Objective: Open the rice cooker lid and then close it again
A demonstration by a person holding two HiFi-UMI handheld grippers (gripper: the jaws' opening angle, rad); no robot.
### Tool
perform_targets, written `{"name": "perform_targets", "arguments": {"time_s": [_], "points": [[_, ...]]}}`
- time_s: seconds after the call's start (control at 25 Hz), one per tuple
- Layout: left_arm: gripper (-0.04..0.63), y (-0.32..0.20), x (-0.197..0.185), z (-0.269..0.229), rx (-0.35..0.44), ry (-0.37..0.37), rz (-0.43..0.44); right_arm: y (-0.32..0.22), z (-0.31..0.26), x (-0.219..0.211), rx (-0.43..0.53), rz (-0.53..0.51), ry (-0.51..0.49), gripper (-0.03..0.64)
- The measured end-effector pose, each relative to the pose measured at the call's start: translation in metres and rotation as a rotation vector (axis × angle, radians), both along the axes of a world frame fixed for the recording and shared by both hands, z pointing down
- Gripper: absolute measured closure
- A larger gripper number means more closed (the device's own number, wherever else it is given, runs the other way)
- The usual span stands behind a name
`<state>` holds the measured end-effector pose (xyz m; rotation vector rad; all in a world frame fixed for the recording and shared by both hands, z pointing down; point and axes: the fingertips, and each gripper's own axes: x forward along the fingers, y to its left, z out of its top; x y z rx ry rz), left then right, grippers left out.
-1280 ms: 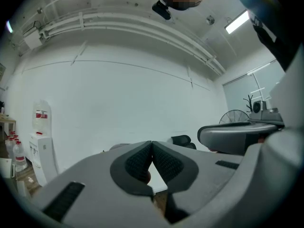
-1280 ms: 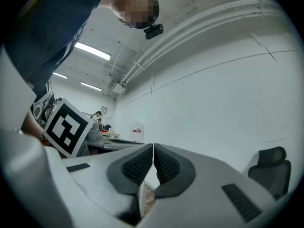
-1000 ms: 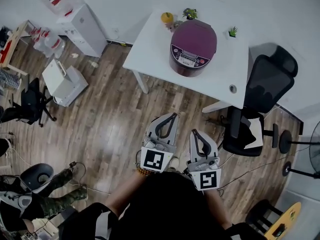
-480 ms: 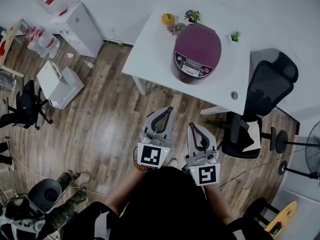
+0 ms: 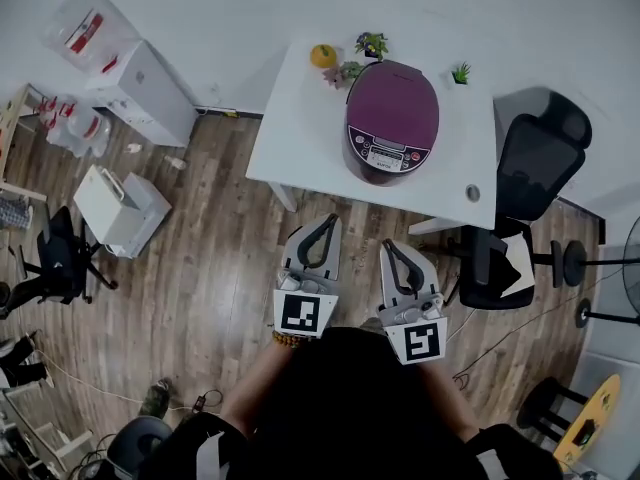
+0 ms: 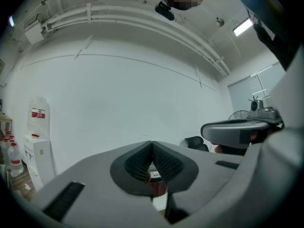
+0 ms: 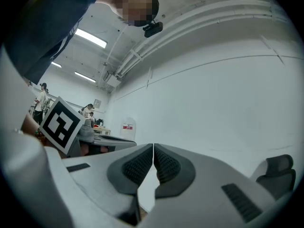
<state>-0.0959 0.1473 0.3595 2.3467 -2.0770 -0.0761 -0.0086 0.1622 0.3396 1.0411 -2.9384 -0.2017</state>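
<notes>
A purple rice cooker (image 5: 391, 120) with its lid down stands on the white table (image 5: 300, 128), its control panel facing me. My left gripper (image 5: 330, 218) and right gripper (image 5: 388, 244) are held side by side over the wooden floor, short of the table's near edge, both shut and empty. In the left gripper view the jaws (image 6: 152, 144) meet tip to tip, and a sliver of the rice cooker (image 6: 156, 176) shows through the gap below them. In the right gripper view the right gripper (image 7: 153, 147) is closed before a bare white wall.
A black office chair (image 5: 530, 183) stands at the table's right end. An orange fruit (image 5: 323, 56) and small potted plants (image 5: 372, 44) sit at the table's far edge. A water dispenser (image 5: 140, 88) and a white box (image 5: 120, 208) stand at the left.
Both grippers have moved forward toward the table, staying shut. The rice cooker lies closer ahead of them in the head view.
</notes>
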Motion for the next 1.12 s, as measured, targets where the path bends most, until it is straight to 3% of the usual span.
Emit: {"name": "perform_targets", "arguments": {"time_s": [0.48, 0.92, 1.12], "points": [[0.572, -0.015, 0.002, 0.015, -0.067, 0.022, 0.052, -0.028, 0.004, 0.01, 0.006, 0.093, 0.005, 0.588], [0.572, -0.036, -0.008, 0.024, -0.135, -0.038, 0.025, -0.079, -0.006, 0.03, 0.023, 0.137, -0.028, 0.588], [0.572, -0.052, -0.002, 0.019, -0.13, -0.046, 0.032, -0.101, -0.002, 0.054, 0.021, 0.185, -0.024, 0.588]]}}
